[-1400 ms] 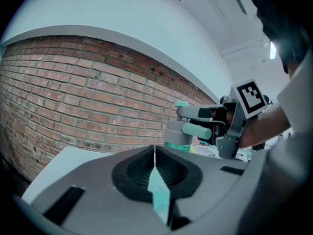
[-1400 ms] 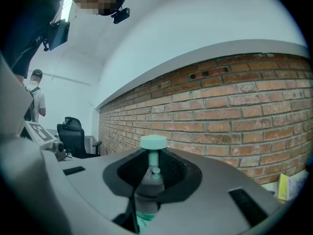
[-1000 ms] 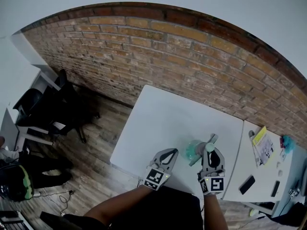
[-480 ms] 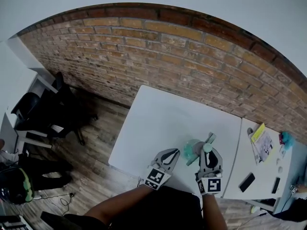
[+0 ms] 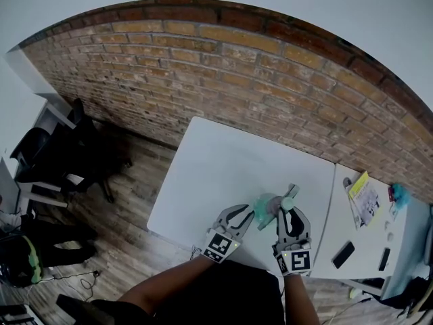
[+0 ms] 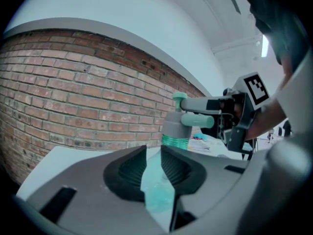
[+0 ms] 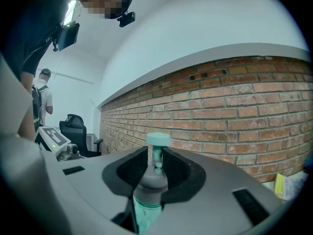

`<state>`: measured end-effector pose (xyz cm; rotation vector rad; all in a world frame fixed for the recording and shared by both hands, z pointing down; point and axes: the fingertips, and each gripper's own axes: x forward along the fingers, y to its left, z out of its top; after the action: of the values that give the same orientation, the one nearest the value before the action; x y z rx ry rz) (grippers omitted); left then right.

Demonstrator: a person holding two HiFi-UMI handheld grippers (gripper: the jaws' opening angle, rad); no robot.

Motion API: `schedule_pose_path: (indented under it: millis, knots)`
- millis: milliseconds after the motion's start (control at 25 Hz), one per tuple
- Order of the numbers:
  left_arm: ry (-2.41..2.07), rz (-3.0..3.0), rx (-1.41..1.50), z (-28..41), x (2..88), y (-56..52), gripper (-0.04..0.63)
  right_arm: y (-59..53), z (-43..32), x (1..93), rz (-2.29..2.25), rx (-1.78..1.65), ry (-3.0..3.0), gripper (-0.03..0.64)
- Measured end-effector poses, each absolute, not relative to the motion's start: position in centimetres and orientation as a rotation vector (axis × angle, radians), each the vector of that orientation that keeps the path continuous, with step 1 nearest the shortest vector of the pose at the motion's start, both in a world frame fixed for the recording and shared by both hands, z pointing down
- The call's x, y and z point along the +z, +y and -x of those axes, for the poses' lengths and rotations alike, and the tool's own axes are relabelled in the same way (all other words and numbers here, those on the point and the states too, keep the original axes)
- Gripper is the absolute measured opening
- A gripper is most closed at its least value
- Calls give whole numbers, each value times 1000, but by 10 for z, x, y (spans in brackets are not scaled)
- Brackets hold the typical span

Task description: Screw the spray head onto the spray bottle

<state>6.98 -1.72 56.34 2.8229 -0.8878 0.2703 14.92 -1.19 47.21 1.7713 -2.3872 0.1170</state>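
Observation:
A translucent teal spray bottle (image 5: 264,207) stands near the front edge of the white table (image 5: 223,161). On its neck sits the grey spray head (image 5: 287,196) with a teal collar and knob. My right gripper (image 5: 289,212) is shut on the spray head (image 7: 151,182), whose grey body fills the gap between its jaws. My left gripper (image 5: 245,215) has its tips at the bottle's left side. Its jaws have just been opening and stand a narrow gap apart. In the left gripper view the bottle (image 6: 159,195) shows through that gap, past my left gripper (image 6: 153,153), below the spray head (image 6: 175,126).
A brick wall (image 5: 270,80) runs behind the table. A second table at the right carries a yellow booklet (image 5: 362,195) and a dark phone (image 5: 343,254). A black office chair (image 5: 61,154) stands on the wooden floor at the left. A person (image 7: 41,97) stands far off.
My left gripper has moved right, up to the bottle, and its jaws have parted slightly. The right gripper and the spray head have barely moved.

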Motion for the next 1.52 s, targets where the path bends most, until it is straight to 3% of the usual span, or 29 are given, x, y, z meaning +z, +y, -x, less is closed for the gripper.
schedule_pose_path:
  millis: [360, 640, 1520]
  knots:
    - [-727, -2886, 320, -99, 582, -1, 177, 11, -159, 478, -1759, 181, -2360, 84]
    - [-680, -2914, 263, -116, 583, -4, 304, 23, -167, 467, -1648, 66, -2419, 87]
    - [-612, -3013, 339, -167, 593, -14, 319, -7, -173, 456, -992, 32, -2445, 163]
